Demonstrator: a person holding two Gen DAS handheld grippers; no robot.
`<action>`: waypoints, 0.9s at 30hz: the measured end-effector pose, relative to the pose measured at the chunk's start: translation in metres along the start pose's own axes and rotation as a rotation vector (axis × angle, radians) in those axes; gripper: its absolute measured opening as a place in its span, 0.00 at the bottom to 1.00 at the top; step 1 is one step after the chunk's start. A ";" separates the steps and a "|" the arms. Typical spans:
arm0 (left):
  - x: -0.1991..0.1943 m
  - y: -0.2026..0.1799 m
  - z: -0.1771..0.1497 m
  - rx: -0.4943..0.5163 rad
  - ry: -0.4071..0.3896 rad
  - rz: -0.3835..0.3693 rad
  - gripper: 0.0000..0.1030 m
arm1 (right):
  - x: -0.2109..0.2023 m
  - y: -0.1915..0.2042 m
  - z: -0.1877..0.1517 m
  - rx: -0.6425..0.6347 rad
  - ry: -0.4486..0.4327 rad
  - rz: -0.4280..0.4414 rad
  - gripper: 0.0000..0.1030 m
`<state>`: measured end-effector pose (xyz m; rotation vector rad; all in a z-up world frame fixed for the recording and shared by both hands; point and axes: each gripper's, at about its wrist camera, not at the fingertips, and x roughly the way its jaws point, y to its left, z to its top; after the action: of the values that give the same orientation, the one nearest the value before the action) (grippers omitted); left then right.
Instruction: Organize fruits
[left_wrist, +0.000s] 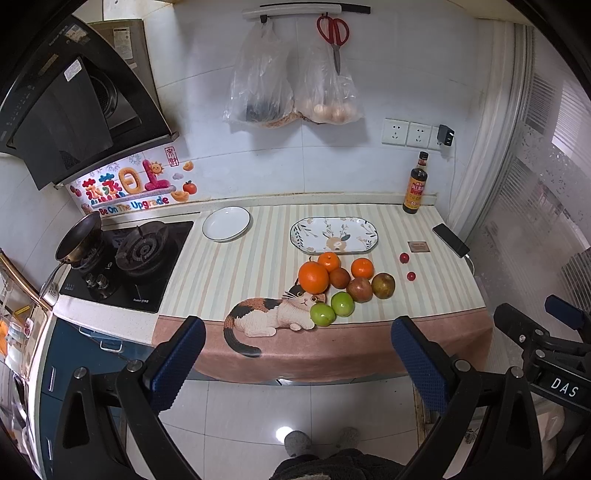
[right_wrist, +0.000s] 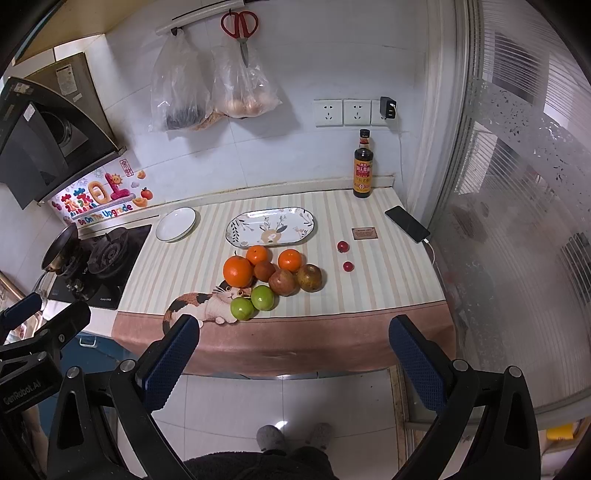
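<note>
A heap of fruit lies on the striped counter mat: a big orange (left_wrist: 313, 276) (right_wrist: 237, 272), two smaller oranges (left_wrist: 362, 267) (right_wrist: 290, 260), reddish-brown apples (left_wrist: 359, 290) (right_wrist: 282, 282) and two green apples (left_wrist: 342, 304) (right_wrist: 262, 297). Two small red fruits (left_wrist: 404, 257) (right_wrist: 343, 246) lie apart to the right. An oval patterned plate (left_wrist: 334, 235) (right_wrist: 271, 226) and a round white plate (left_wrist: 226, 223) (right_wrist: 176, 223) stand behind, both bare. My left gripper (left_wrist: 297, 354) and right gripper (right_wrist: 293, 350) are open and empty, held off the counter's front edge above the floor.
A gas hob (left_wrist: 129, 258) with a pan (left_wrist: 79, 236) is at the left. A soy sauce bottle (right_wrist: 363, 166), a phone (right_wrist: 407, 223) and a small card (right_wrist: 364, 233) sit at the back right. Bags and scissors (left_wrist: 334, 37) hang on the wall.
</note>
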<state>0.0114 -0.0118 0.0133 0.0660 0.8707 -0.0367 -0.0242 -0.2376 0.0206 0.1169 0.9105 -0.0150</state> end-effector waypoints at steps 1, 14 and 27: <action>0.000 0.000 -0.002 -0.002 0.000 0.000 1.00 | -0.001 -0.001 0.002 0.000 -0.001 0.001 1.00; 0.006 0.001 0.000 -0.023 -0.035 0.019 1.00 | 0.000 0.003 0.006 0.014 -0.030 -0.020 1.00; 0.149 0.050 0.011 -0.039 0.087 0.069 1.00 | 0.128 0.010 0.003 0.077 0.050 -0.023 1.00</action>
<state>0.1191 0.0363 -0.0914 0.0613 0.9556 0.0477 0.0570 -0.2231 -0.0774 0.1795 0.9617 -0.0690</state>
